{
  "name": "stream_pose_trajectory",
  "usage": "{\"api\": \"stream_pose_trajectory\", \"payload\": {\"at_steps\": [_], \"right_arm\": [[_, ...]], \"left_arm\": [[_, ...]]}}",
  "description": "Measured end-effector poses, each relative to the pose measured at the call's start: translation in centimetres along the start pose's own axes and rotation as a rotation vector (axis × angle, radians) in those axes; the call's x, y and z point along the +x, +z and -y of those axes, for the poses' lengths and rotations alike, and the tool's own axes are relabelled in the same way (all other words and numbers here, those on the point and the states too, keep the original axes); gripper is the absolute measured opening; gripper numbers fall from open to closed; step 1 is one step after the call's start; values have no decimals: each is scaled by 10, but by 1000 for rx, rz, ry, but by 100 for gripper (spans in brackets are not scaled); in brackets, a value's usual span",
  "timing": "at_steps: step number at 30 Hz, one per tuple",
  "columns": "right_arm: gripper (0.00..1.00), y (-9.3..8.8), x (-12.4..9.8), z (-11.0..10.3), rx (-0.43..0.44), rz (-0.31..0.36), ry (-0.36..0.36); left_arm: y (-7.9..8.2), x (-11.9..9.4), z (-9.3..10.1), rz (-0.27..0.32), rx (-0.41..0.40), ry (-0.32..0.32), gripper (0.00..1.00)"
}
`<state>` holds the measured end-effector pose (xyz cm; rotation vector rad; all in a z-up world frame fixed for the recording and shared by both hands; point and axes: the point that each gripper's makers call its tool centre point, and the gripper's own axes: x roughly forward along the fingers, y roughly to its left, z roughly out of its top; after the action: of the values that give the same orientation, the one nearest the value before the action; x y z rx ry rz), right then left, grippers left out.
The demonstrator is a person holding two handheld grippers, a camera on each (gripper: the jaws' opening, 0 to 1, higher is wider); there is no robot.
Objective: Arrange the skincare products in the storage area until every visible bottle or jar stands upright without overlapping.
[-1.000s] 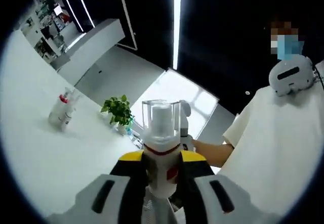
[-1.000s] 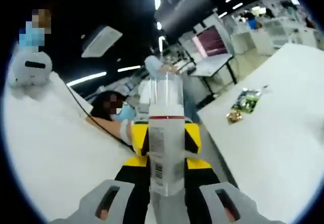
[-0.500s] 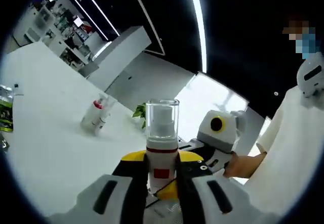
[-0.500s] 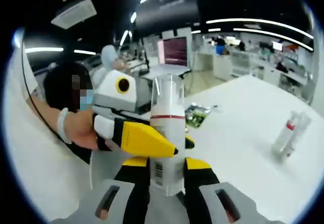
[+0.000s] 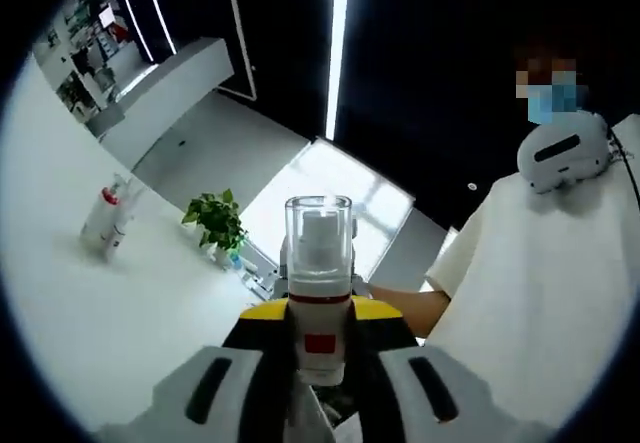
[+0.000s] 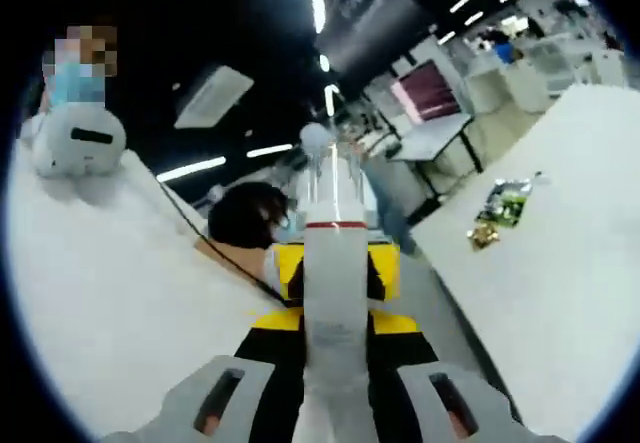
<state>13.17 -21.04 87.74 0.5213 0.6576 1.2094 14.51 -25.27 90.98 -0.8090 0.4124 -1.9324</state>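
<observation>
Now, table: the white table (image 5: 90, 333) runs wide under the left gripper view and shows again at the right of the right gripper view, both cameras tipped back up from where they were half a second ago.
Person: white shirt (image 5: 540, 293) close behind the bottle.
Grippers: the left gripper (image 5: 318, 348) and right gripper (image 6: 335, 328) each clamp the same spray bottle (image 5: 319, 293), jaws pressed on its body, clear cap up.
Change: the pair has swung away from the table, so the bottle is aloft, not yet set down.
Plant: a small potted plant (image 5: 218, 225) near the table edge.
Others: two bottles (image 5: 104, 223) lie together far off, seemingly waiting to be stood up.
Packet: a green packet (image 6: 500, 208) on the table.
</observation>
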Motion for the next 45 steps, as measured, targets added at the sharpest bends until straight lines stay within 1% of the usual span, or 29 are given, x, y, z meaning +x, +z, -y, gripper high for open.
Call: {"api": "stream_pose_trajectory", "payload": {"at_steps": [1,3,5,8,9,10,11,12,14,15,17,19,20,21,22,23,24,25,28,29,32,33,35,36,37,39,41,43,45], "right_arm": [[24,-1,0,-7,19,-5,41],[25,0,-2,-13,43,6,86],[25,-1,-2,-16,58,-1,109],[24,-2,2,-16,61,-21,110],[23,-1,3,-15,39,-20,96],[20,1,3,-8,17,-17,58],[19,3,3,-8,0,-13,60],[19,6,4,2,-24,2,8],[18,7,8,4,-35,3,-13],[18,10,10,9,-64,17,-46],[17,11,16,16,-71,14,-92],[17,16,19,27,-90,28,-162],[17,16,19,32,-95,30,-192],[16,20,18,43,-104,47,-257],[16,21,18,47,-103,55,-281],[16,22,17,53,-105,61,-327],[16,21,18,56,-102,58,-358],[16,21,18,61,-110,55,-402],[16,19,19,66,-115,56,-470],[16,18,18,71,-131,41,-513],[16,11,12,81,-136,-4,-609],[16,9,13,83,-135,-10,-621],[17,5,15,81,-69,-9,-596],[17,7,13,81,-74,-3,-590],[18,8,13,76,-83,4,-564],[18,9,12,70,-105,-1,-536],[19,12,13,62,-124,12,-482],[22,15,14,55,-116,35,-416],[23,19,14,48,-125,37,-362]], "left_arm": [[-1,0,5,-3,-30,-37,16],[0,1,8,3,-40,-63,16],[-1,1,12,-5,-47,-89,16],[-2,1,13,-12,-47,-96,16],[0,0,11,-6,-45,-90,16],[2,-1,11,4,-42,-88,17],[5,-1,8,21,-28,-71,17],[7,-2,0,36,-22,-35,17],[8,-3,-2,37,-32,-25,17],[10,-4,-6,48,-28,-10,17],[12,-5,-10,58,-39,12,17],[17,-7,-19,83,-23,68,17],[17,-10,-26,83,9,106,17],[18,-12,-32,85,21,141,18],[20,-13,-37,91,32,171,19],[21,-14,-42,95,34,203,20],[20,-13,-42,87,53,203,21],[19,-14,-46,82,53,224,21],[18,-15,-49,69,76,251,23],[15,-15,-52,53,96,273,23],[8,-15,-60,7,136,319,23],[6,-15,-61,4,120,319,23],[3,-15,-61,-7,66,318,23],[4,-14,-61,3,67,316,22],[6,-14,-58,8,79,305,22],[8,-14,-53,23,62,280,22],[11,-13,-48,43,46,251,21],[16,-15,-46,77,14,232,21],[22,-16,-40,118,-27,198,21]]}}
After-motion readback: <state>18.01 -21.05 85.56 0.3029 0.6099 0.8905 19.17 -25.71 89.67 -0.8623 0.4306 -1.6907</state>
